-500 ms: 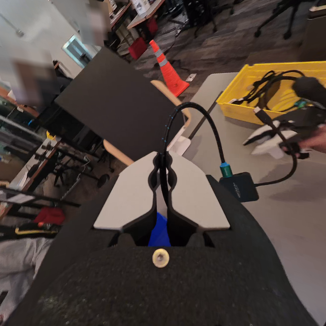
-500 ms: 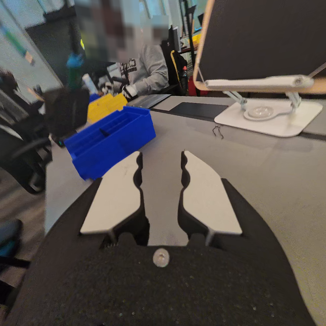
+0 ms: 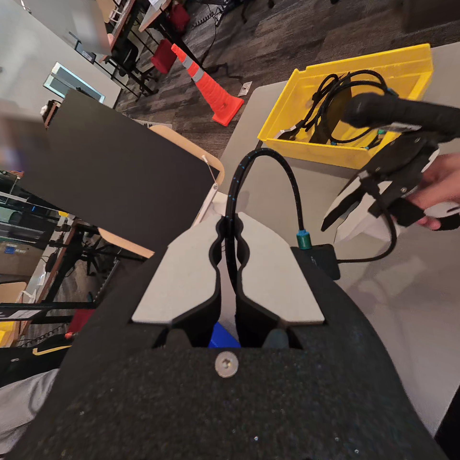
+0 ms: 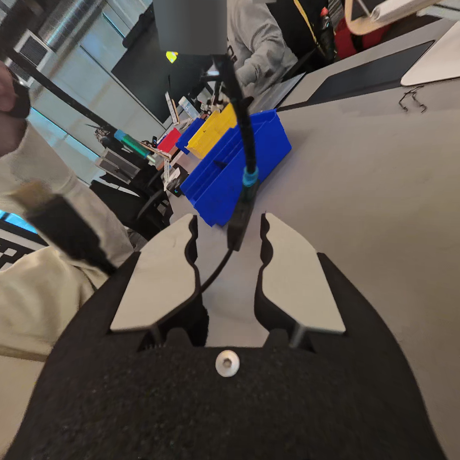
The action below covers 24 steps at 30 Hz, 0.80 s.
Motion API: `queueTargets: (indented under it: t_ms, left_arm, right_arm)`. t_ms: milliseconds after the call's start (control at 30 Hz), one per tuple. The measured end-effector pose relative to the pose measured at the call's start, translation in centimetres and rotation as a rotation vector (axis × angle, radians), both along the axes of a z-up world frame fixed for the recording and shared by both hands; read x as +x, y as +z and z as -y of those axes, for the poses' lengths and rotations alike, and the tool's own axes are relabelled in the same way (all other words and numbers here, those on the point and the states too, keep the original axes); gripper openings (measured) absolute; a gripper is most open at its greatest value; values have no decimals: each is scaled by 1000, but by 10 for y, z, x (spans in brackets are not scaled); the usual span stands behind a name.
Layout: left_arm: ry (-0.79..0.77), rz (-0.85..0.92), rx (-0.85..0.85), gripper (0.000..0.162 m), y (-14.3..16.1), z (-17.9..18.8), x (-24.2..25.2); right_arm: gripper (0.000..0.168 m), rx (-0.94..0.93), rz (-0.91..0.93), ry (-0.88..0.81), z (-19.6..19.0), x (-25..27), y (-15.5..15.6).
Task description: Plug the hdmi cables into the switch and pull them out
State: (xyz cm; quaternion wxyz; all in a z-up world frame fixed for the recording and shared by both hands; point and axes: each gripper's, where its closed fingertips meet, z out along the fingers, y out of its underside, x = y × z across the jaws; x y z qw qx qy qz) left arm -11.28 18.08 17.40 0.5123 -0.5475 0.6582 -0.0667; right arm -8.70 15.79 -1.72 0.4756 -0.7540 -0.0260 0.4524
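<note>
My left gripper is shut on a black braided HDMI cable. The cable arches up and over to its teal plug, which sits in the small black switch on the grey table. My right gripper is open and empty. It points at the switch, which hangs or tilts just beyond its fingertips with the teal plug and cable rising from it. The switch's own thin lead runs back between my right fingers. The right gripper also shows in the left wrist view, right of the switch.
A yellow bin with several more black cables stands behind the switch. A blue bin lies beyond the switch in the right wrist view. A dark board on a white stand is at the left. A seated person is across the table. Spacing between my two grippers at the tips: around 20 cm.
My right gripper has swung left toward the switch, which now shows between its fingertips. The left gripper still holds the cable, with the view shifted slightly.
</note>
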Motion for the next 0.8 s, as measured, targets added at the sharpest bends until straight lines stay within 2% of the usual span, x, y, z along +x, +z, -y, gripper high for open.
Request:
queueTargets:
  t_ms: [133,267,433,467,533,600,733,800]
  left_arm:
    - [-16,-4,-43,6,-9,6,6]
    - [-49,16,-95,6,-13,16,8]
    - [-89,15,-113,6,-14,33,12]
    - [-94,13,-110,6,-14,37,13]
    - [-107,14,-112,6,-13,43,13]
    - [-123,24,-126,6,-12,49,10]
    - [-70,66,-159,6,-19,40,-25]
    - [-39,68,-301,8,-45,38,-56]
  right_arm:
    - [47,-59,52,-25,-6,-7,-21]
    - [45,-94,189,-82,-13,-5,-43]
    - [43,-84,157,-103,-27,-12,-53]
    - [39,-80,134,-91,-29,-15,-53]
    - [19,-72,95,-57,-30,-20,-53]
    - [14,-36,114,-77,-32,-17,-53]
    - [14,108,436,-157,-35,7,-57]
    - [14,172,585,-221,-35,25,-55]
